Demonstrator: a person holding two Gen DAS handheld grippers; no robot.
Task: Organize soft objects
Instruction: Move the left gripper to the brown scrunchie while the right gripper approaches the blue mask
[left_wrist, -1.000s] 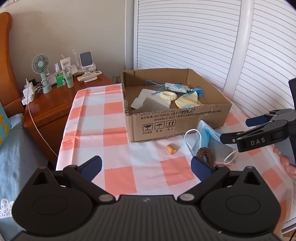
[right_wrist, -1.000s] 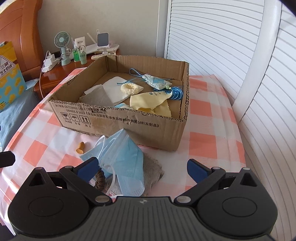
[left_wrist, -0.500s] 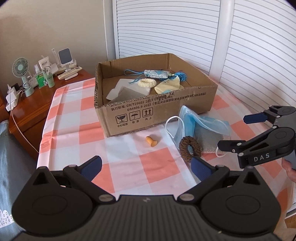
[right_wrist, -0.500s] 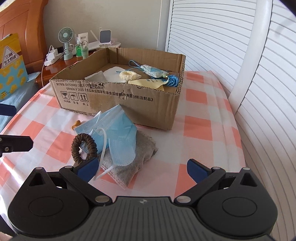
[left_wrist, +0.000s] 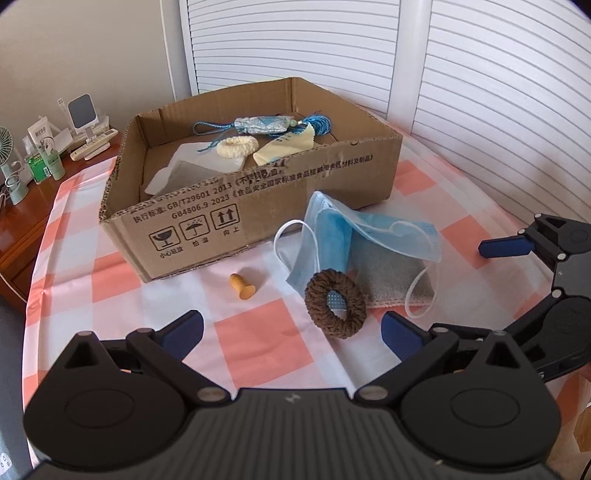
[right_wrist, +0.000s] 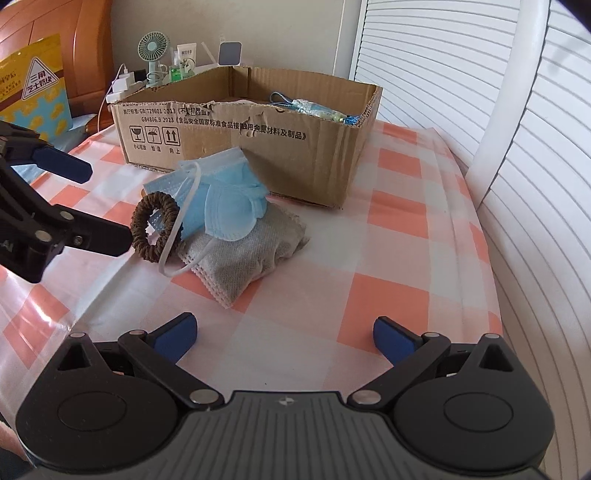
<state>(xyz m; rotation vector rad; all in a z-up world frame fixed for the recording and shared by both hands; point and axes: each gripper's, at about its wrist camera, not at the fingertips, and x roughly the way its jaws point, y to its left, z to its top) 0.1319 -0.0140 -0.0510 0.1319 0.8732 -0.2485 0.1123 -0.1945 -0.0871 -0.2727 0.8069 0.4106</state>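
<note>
A cardboard box (left_wrist: 258, 206) (right_wrist: 236, 147) stands on the checked tablecloth and holds cloths, a cream scrunchie (left_wrist: 236, 146) and a blue tassel charm (left_wrist: 266, 125). In front of it lie a blue face mask (left_wrist: 354, 229) (right_wrist: 225, 199) on a grey cloth pouch (left_wrist: 391, 273) (right_wrist: 247, 258), a brown scrunchie (left_wrist: 335, 308) (right_wrist: 155, 229) and an orange earplug (left_wrist: 242, 288). My left gripper (left_wrist: 291, 332) is open just before the brown scrunchie. My right gripper (right_wrist: 282, 336) is open and empty, short of the grey pouch.
A wooden nightstand (left_wrist: 22, 206) at the left carries a small fan (right_wrist: 153, 48), bottles and a phone stand (left_wrist: 83, 110). White louvred doors (left_wrist: 480, 92) stand behind and to the right. The table edge runs close along the right side (right_wrist: 495, 295).
Both grippers have dropped lower and moved closer to the pile in front of the box. The left gripper has swung right, bringing the brown scrunchie near its fingers. Both stay open.
</note>
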